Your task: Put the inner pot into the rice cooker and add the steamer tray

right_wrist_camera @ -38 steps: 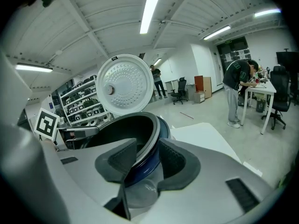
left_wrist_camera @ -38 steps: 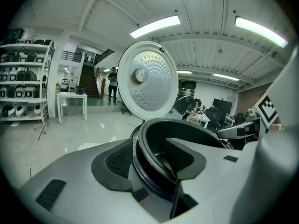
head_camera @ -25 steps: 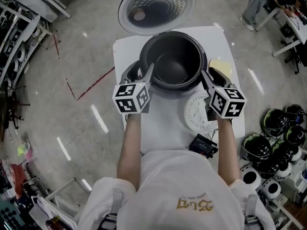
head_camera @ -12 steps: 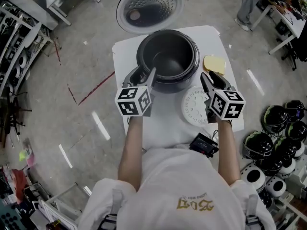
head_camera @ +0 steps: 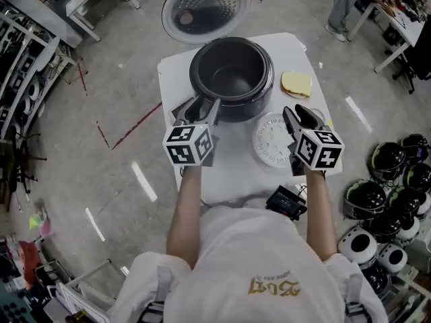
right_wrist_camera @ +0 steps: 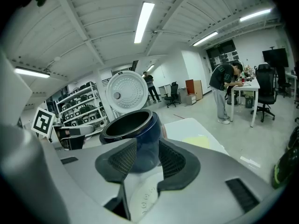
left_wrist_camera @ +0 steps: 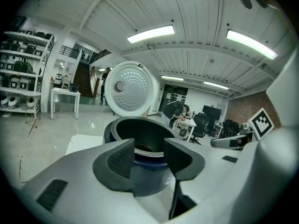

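Steamer tray (head_camera: 273,141) lies flat by desk's (head_camera: 229,170) right edge, just left of nearer right hand-held gripper (head_camera: 297,114), jaws spread, empty.

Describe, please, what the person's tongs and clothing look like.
Both the left tongs and right tongs are pale grey shells with dark, ribbed pads; each carries a white cube printed with black square markers. The person wears a white short-sleeved shirt with gold lettering.

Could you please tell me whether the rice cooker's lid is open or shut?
Open. The lid stands swung back behind the rice cooker, its dotted inner face showing.
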Action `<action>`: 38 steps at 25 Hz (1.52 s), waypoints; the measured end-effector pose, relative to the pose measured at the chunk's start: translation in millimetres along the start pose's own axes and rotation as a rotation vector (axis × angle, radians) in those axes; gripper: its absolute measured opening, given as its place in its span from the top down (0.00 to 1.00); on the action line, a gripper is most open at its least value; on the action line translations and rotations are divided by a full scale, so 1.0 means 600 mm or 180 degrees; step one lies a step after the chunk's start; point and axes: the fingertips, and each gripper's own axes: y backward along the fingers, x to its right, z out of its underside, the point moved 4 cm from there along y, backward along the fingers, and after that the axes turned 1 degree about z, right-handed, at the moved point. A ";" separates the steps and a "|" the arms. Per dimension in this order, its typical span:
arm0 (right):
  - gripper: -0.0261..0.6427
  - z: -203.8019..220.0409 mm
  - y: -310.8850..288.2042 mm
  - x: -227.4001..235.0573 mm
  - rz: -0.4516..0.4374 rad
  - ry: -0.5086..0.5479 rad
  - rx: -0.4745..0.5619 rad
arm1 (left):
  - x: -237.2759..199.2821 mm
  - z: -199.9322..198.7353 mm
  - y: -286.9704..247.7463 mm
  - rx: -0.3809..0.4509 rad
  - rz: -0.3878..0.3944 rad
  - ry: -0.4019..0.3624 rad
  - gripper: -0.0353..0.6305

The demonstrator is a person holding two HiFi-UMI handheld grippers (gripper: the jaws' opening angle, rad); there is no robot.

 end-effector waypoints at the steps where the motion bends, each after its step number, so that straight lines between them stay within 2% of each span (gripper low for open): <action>1: 0.72 0.004 0.005 0.001 0.0003 -0.0011 -0.0004 | 0.005 0.003 0.002 -0.0004 0.0010 -0.0001 0.65; 8: 0.72 0.030 0.026 0.005 0.0052 -0.0068 -0.0027 | 0.023 0.031 0.018 -0.0093 0.0076 -0.0029 0.66; 15: 0.72 0.069 0.041 0.014 0.0127 -0.0074 -0.0141 | 0.039 0.068 0.016 -0.0287 0.0149 -0.0078 0.67; 29: 0.72 0.152 0.065 0.084 0.0406 -0.0163 -0.0345 | 0.073 0.160 -0.026 -0.0689 0.0317 0.0018 0.68; 34: 0.72 0.183 0.072 0.115 0.0531 -0.0244 -0.0402 | 0.084 0.199 -0.047 -0.0890 0.0425 0.0127 0.70; 38: 0.72 0.207 0.076 0.130 0.0631 -0.0326 -0.0503 | 0.086 0.222 -0.059 -0.1033 0.0449 0.0074 0.70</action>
